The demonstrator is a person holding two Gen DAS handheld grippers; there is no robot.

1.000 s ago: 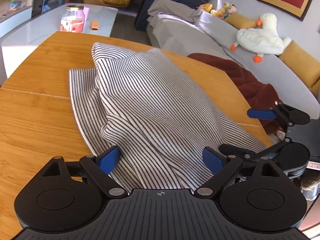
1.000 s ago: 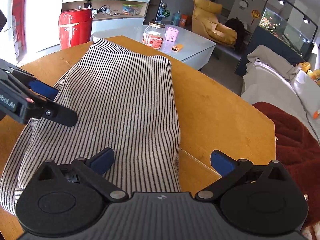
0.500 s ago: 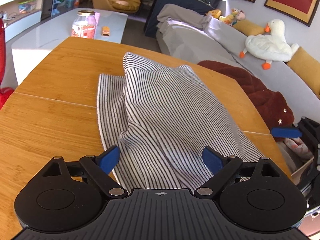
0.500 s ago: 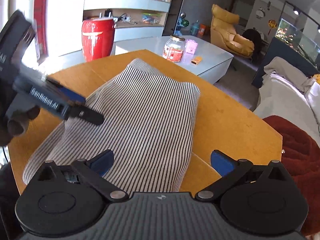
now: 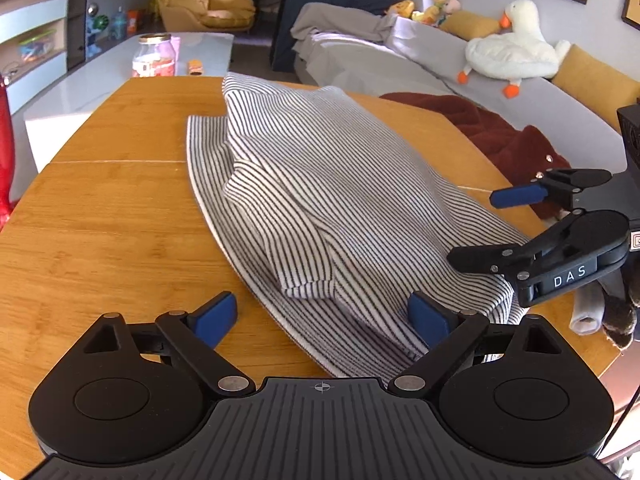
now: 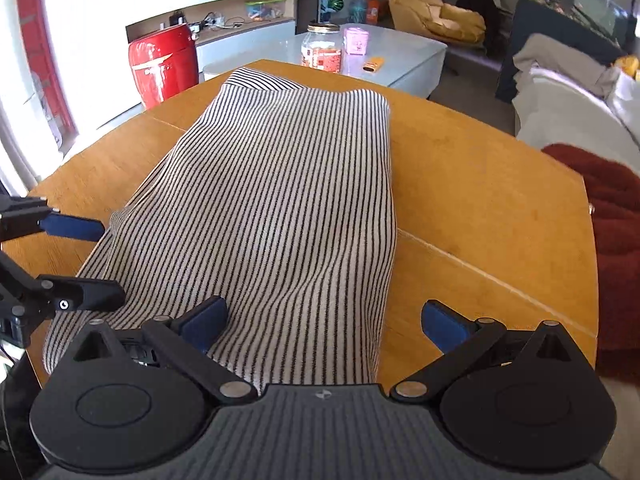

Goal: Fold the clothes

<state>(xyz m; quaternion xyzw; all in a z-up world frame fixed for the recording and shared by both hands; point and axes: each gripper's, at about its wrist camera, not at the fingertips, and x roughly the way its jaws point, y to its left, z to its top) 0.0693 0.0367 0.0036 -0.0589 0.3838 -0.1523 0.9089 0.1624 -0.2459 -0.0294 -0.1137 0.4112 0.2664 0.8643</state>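
Two sets of tongs hover at the near edge of a wooden surface [image 5: 100, 216], both spread wide with nothing between their blue pads. The left tongs [image 5: 320, 316] sit low over the near end of a black-and-white striped garment [image 5: 320, 184], which lies partly folded ahead of them: an upper layer humps over a flat lower layer whose edge shows on their left side, and a loose fold end rests just ahead of the gap between the pads. Their right pad [image 5: 428, 318] lies against the cloth, while the left pad is over bare wood. The right tongs [image 6: 324, 320] face the same garment from its other near corner; the striped cloth runs away from them toward the far rim of the surface, its right edge falling between their two pads, so the left pad [image 6: 204, 320] is over fabric and the right pad over wood. Each set of tongs appears at the side of the other's view, beside the garment. Beyond the surface, ahead of the right tongs, a glass jar [image 6: 322, 46] stands on a pale low table, and to their right a dark red blanket [image 6: 616, 216] lies on a sofa.
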